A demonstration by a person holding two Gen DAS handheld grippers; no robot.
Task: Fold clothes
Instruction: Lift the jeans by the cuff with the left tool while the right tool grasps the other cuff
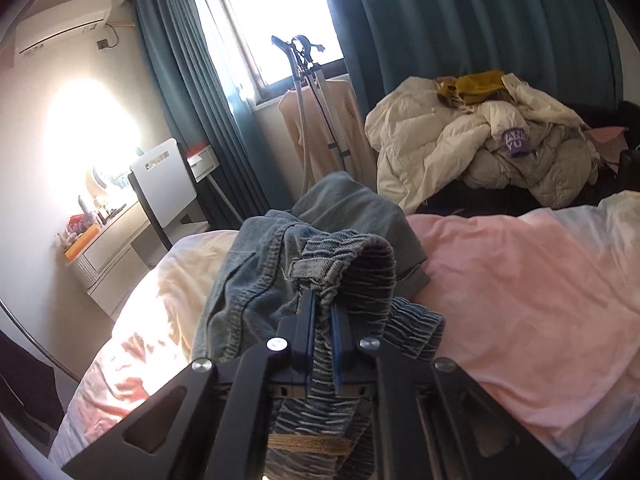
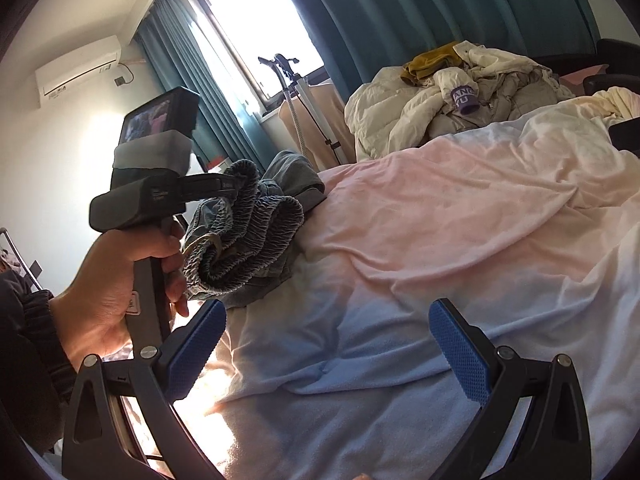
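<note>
Denim shorts (image 1: 304, 264) bunched on pink-and-blue bedsheet (image 1: 520, 280), elastic waistband clamped in left gripper (image 1: 320, 304). Right gripper (image 2: 326, 344) spread wide over sheet, holding nothing.

L gripper (image 1: 320, 304) clamped tight on cloth, pointing down a bit. L hand (image 2: 120, 292) wrapped round its handle, dark sleeve at wrist. R gripper (image 2: 326, 344) wide open, blue pads (image 2: 460, 352) well apart, nothing between.
</note>
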